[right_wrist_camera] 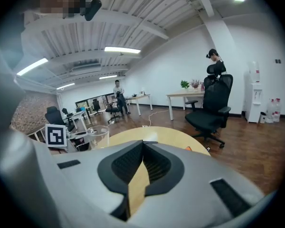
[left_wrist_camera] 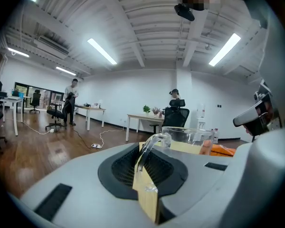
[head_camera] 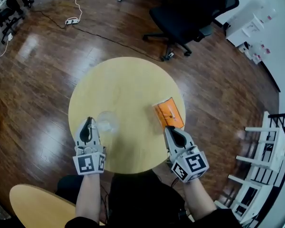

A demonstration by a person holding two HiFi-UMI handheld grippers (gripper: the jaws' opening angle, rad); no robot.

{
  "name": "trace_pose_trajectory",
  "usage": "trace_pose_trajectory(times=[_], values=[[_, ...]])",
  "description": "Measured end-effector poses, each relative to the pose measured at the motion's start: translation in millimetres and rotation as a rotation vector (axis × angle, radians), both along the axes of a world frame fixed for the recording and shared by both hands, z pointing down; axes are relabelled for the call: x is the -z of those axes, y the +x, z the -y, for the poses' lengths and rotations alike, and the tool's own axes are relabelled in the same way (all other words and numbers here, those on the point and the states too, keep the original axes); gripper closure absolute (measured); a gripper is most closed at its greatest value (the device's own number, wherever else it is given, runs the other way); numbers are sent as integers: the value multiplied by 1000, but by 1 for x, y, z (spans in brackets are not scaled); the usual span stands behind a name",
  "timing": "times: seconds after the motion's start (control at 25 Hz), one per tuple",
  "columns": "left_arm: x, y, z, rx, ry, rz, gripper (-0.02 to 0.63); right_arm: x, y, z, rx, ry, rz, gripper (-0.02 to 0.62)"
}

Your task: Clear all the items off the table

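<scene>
A clear glass cup (head_camera: 107, 122) with a curved handle is over the near left part of the round wooden table (head_camera: 128, 80). My left gripper (head_camera: 89, 123) is shut on that handle; in the left gripper view the handle (left_wrist_camera: 152, 142) runs into the closed jaws of the left gripper (left_wrist_camera: 145, 156) and the cup (left_wrist_camera: 187, 136) sits just beyond. An orange packet (head_camera: 169, 114) lies flat near the table's right edge. My right gripper (head_camera: 170, 129) hangs just short of it, shut and with nothing in it. In the right gripper view the right gripper (right_wrist_camera: 142, 146) hides most of the packet (right_wrist_camera: 187, 148).
A black office chair (head_camera: 190, 13) stands beyond the table. A white rack (head_camera: 261, 160) is at the right, and a second wooden tabletop (head_camera: 33, 203) at the lower left. A power strip with cable (head_camera: 72, 20) lies on the wood floor.
</scene>
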State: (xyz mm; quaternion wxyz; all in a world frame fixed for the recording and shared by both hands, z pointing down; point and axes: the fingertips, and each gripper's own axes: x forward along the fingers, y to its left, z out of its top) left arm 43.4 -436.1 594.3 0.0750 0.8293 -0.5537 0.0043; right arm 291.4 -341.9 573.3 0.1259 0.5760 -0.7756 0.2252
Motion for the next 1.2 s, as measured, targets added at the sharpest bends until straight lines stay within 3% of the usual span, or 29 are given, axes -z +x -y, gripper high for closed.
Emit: trace_pose_trajectory(times=[0.12,0.32,0.68,1.2], values=[[-25,10,8,-15,-25,-7,598,-20,0,-9,7,-52,-12,591],[-52,21,23,-44,-32,45,615,-42,-2,-10,5,-87,-11,591],[-60,26,22,-59,8,58,615,-52,-14,-8,20,-102,11,591],[-87,14,13,16,-67,61,615,-62,-29,-13,44,-130,9,591]])
